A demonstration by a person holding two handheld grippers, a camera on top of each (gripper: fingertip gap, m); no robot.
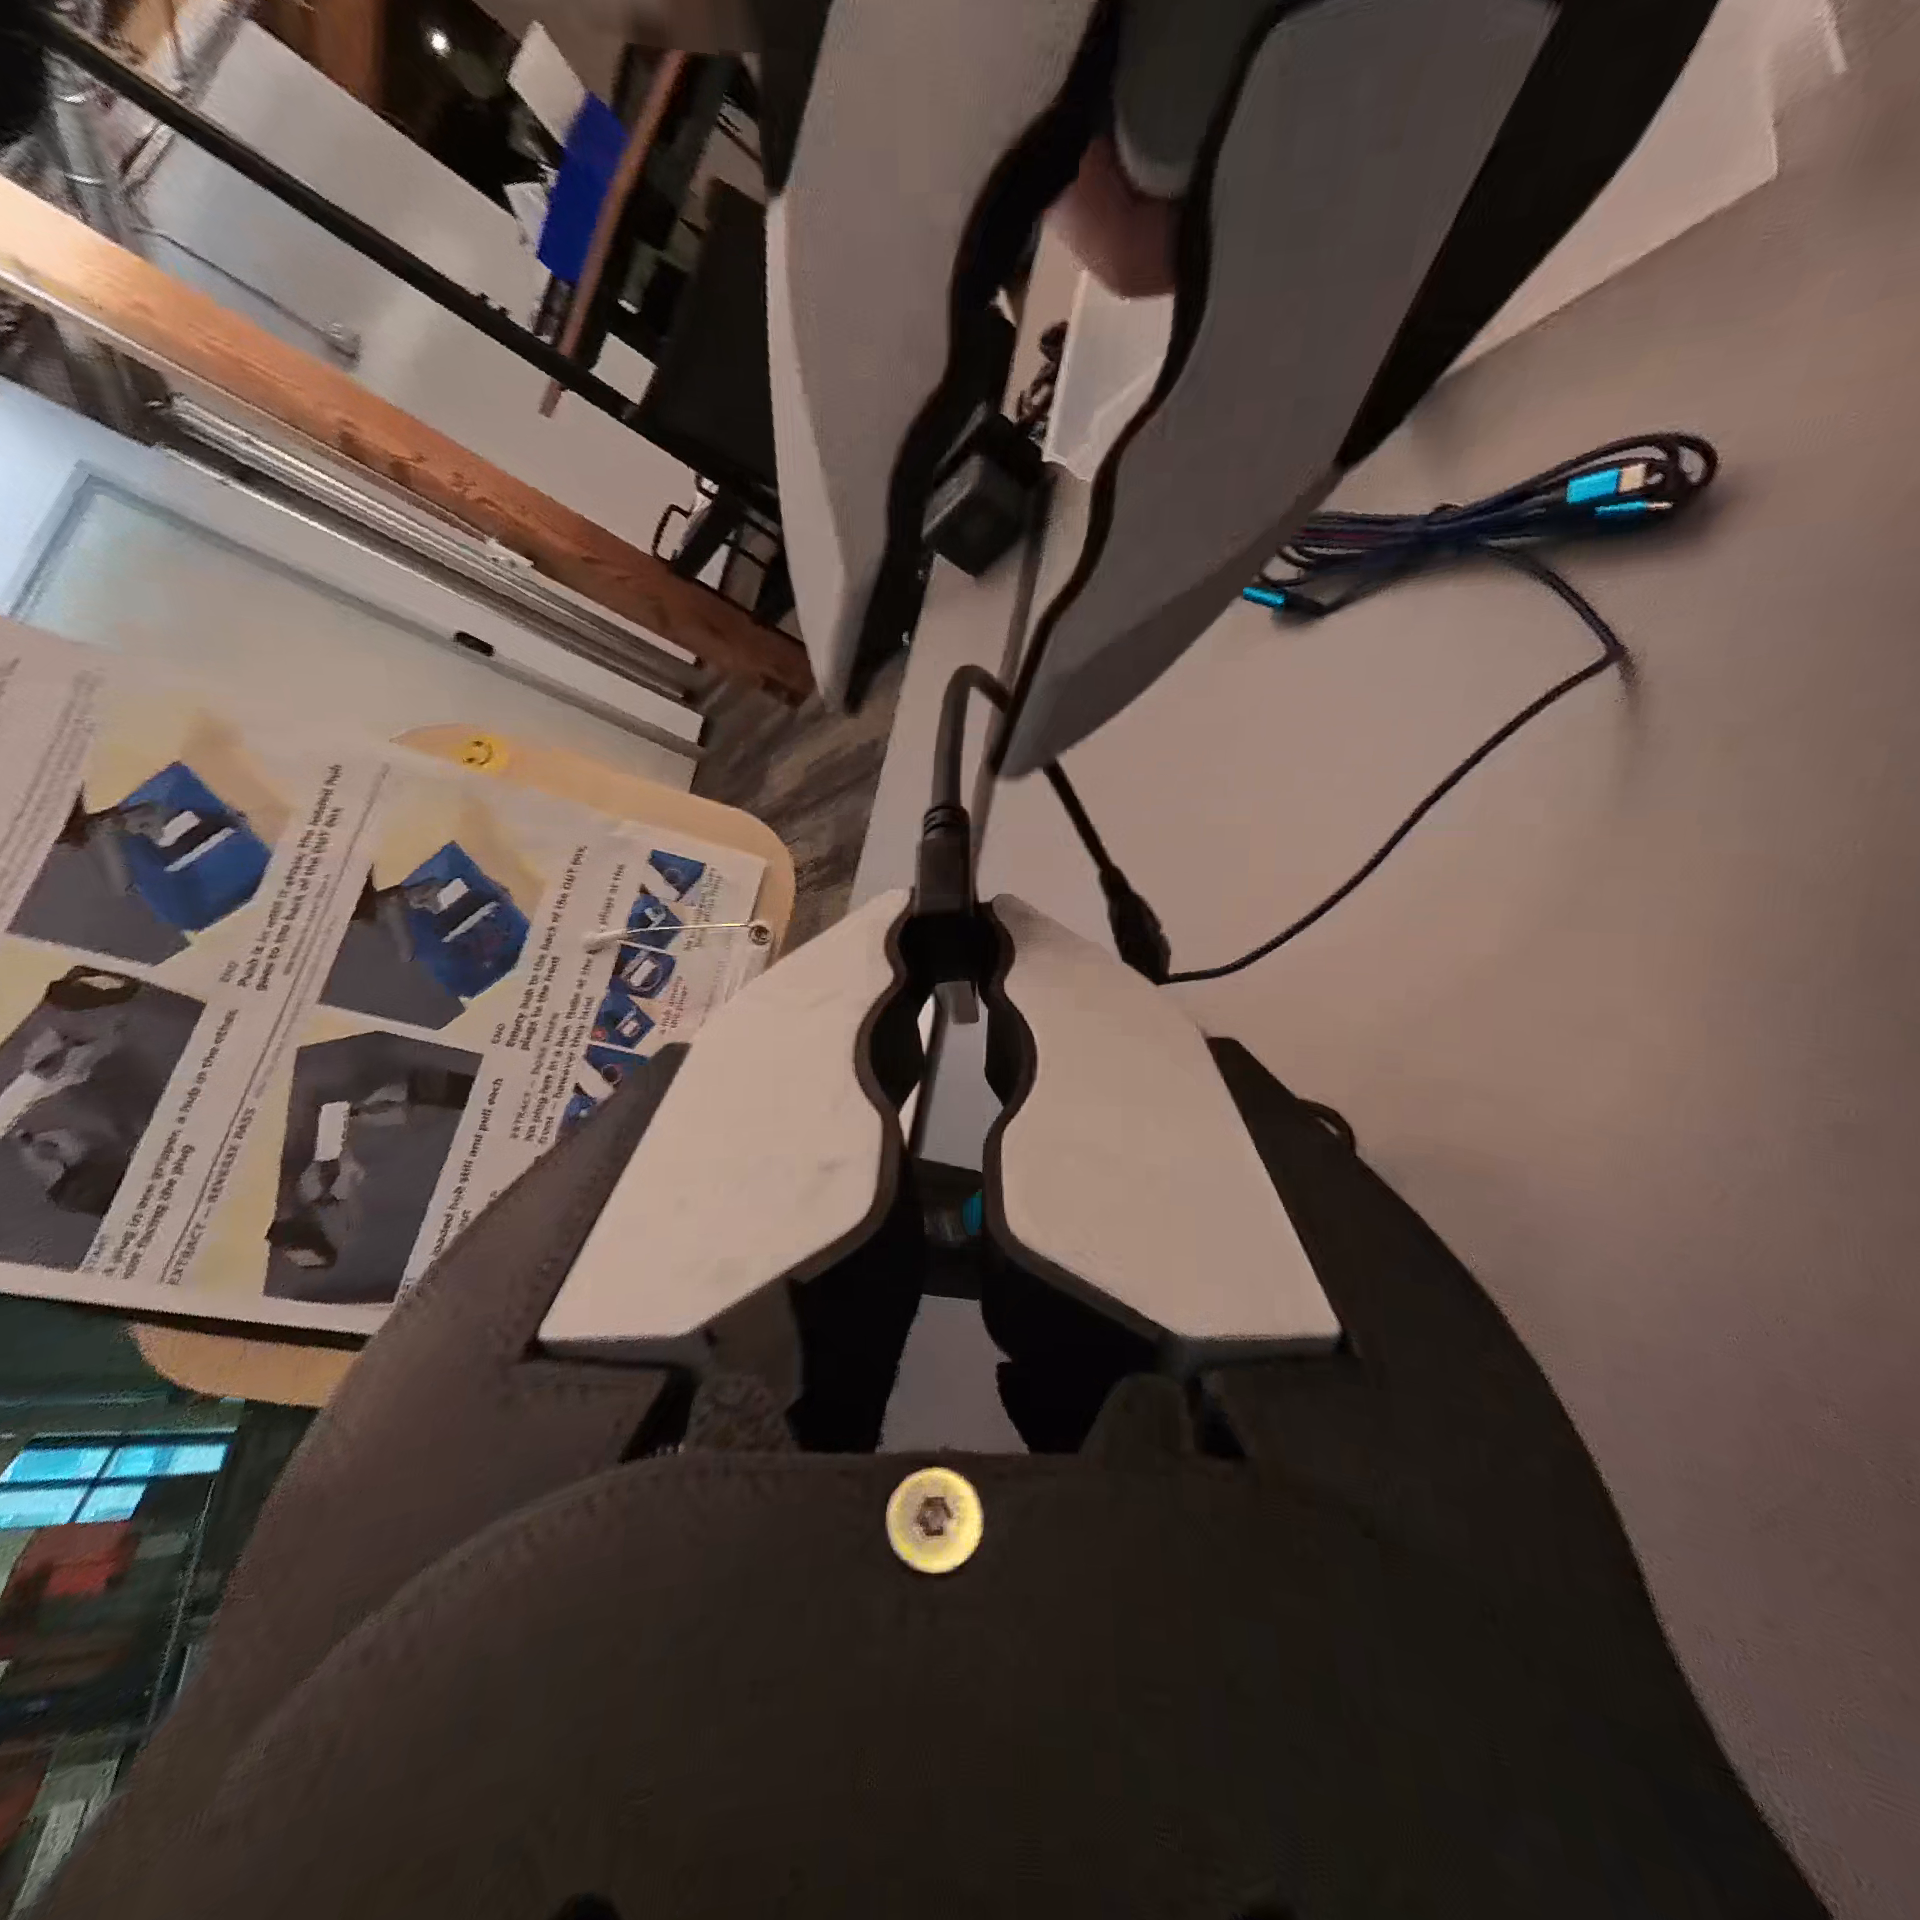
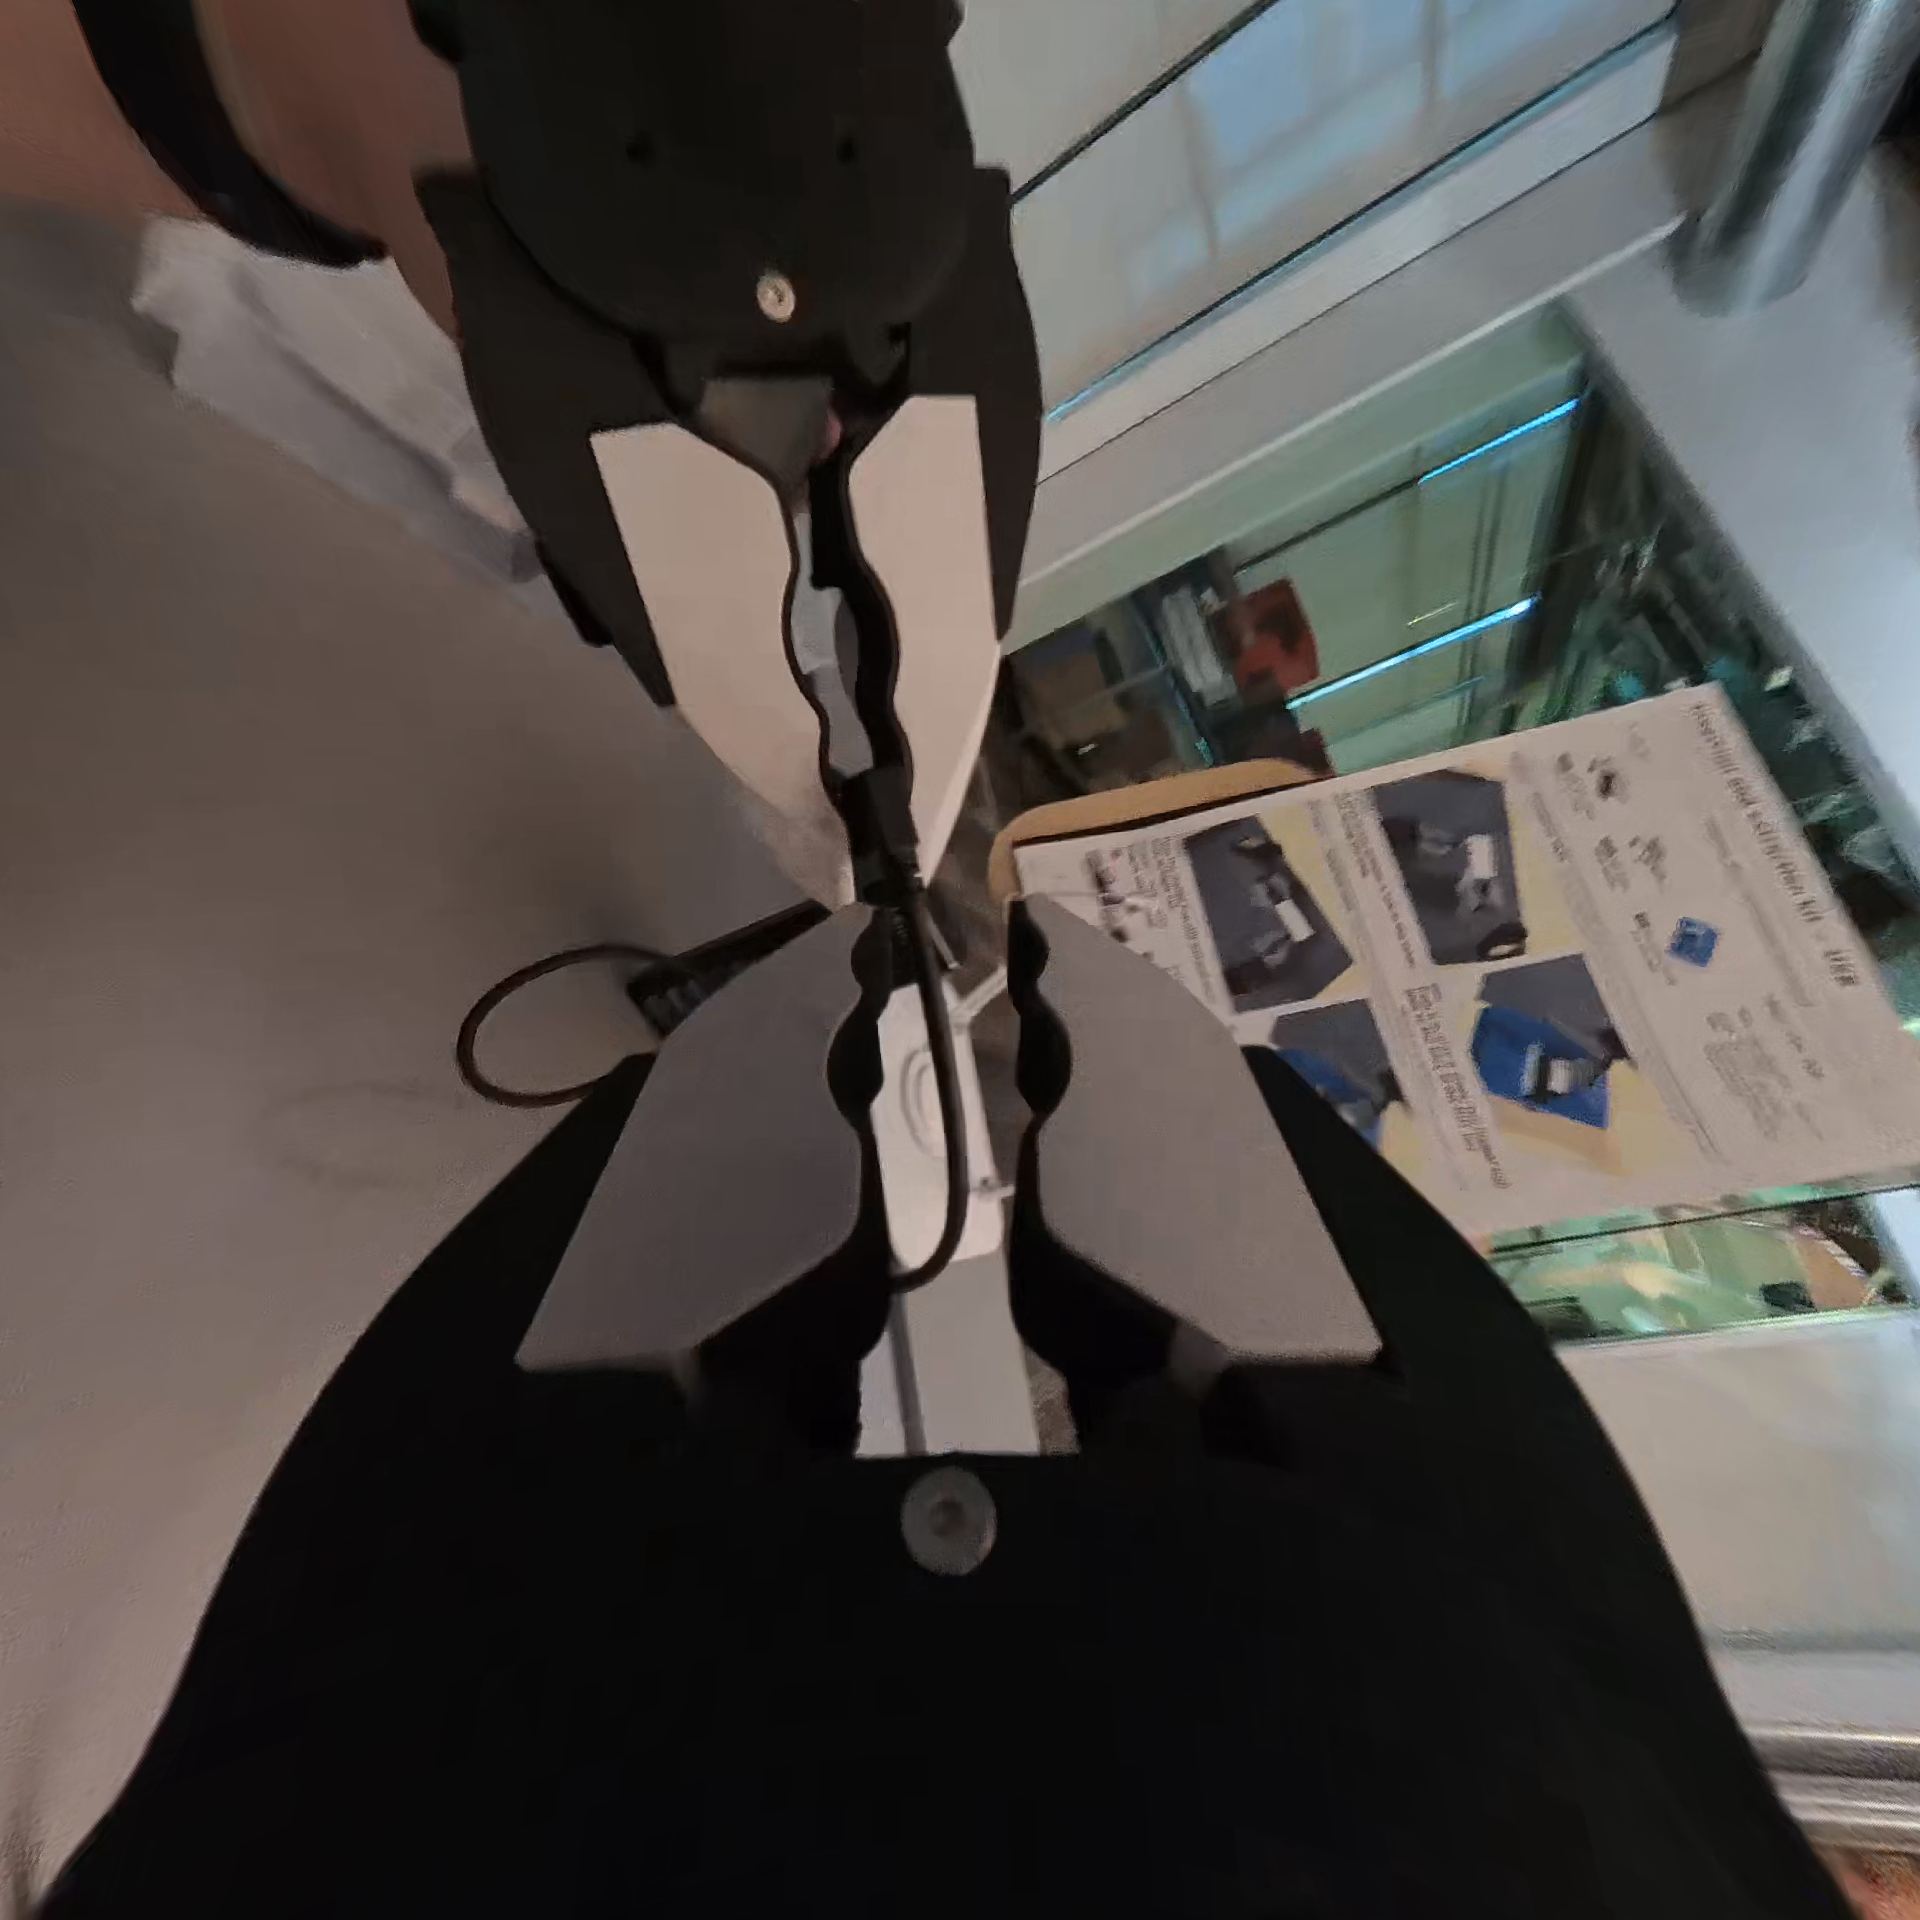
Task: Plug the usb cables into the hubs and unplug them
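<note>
In the left wrist view my left gripper [image 1: 943,914] is shut on a black USB plug [image 1: 940,868]. The plug's metal end [image 1: 961,1003] points back between the fingers, and its black cable [image 1: 961,717] runs away toward the right gripper. My right gripper [image 1: 935,727] hangs open just beyond it. In the right wrist view my right gripper [image 2: 943,920] is open, and the black cable [image 2: 940,1039] passes loosely between its fingers. The left gripper [image 2: 883,831] holds the plug [image 2: 883,810] just ahead. A white hub [image 2: 920,1132] lies below and a black hub [image 2: 681,987] lies on the grey table.
A bundle of dark cables with blue plugs [image 1: 1507,509] lies on the grey table [image 1: 1558,1039], with another black plug [image 1: 1138,925] on a thin cable. A black adapter [image 1: 982,499] sits farther off. A printed instruction sheet on a wooden board [image 1: 312,987] [image 2: 1507,935] stands beside the table. Left and right tips are no more than a few centimetres apart.
</note>
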